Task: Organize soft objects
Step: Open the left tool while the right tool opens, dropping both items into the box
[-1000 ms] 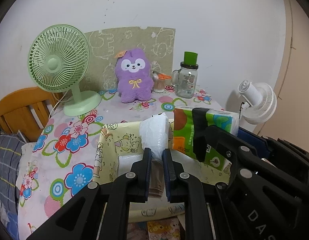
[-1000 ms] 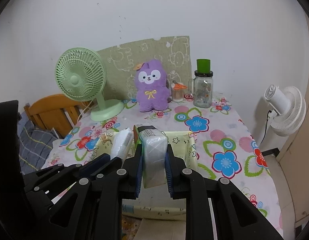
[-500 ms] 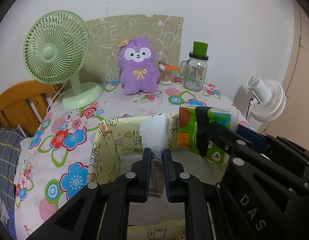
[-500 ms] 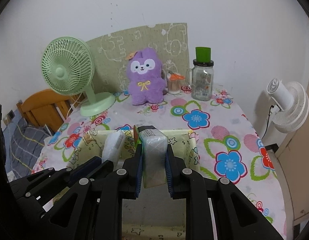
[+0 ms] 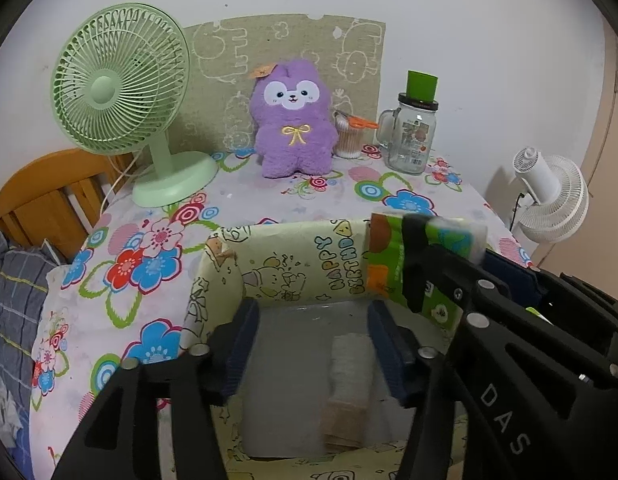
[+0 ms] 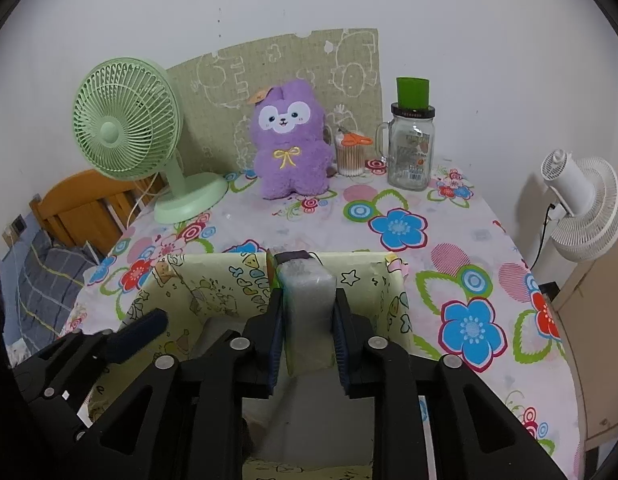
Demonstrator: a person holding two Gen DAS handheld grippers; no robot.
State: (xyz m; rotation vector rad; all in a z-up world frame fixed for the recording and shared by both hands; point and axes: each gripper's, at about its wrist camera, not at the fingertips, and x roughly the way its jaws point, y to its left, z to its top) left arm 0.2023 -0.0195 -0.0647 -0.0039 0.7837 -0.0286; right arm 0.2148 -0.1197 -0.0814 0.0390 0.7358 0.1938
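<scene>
Two-handed drop into the yellow cartoon-print box (image 5: 293, 264) near the front edge of the table (image 6: 389, 200), judging by how things lie. At the left tool (image 5: 312, 320): jaws opening, already wide, gripping nothing. Just below and between its fingers, nearer the right-hand one, a small whitish packet (image 5: 349, 368), blurred, loose on the box floor, long axis running away from the camera along the fingers. No further reach needed there; probably only a lift straight back out, minding the near wall. At the right tool (image 6: 308, 300): jaws beginning to open, yet pads pressed on both flanks of the green tissue pack (image 6: 305, 280), so held for now. Pack upright, long axis pointing forward along the fingers, hanging inside the box near its far wall, floor directly beneath. Hence straight down as the deciding direction: likely to land beside the packet, not on it, though hard to tell from here
</scene>
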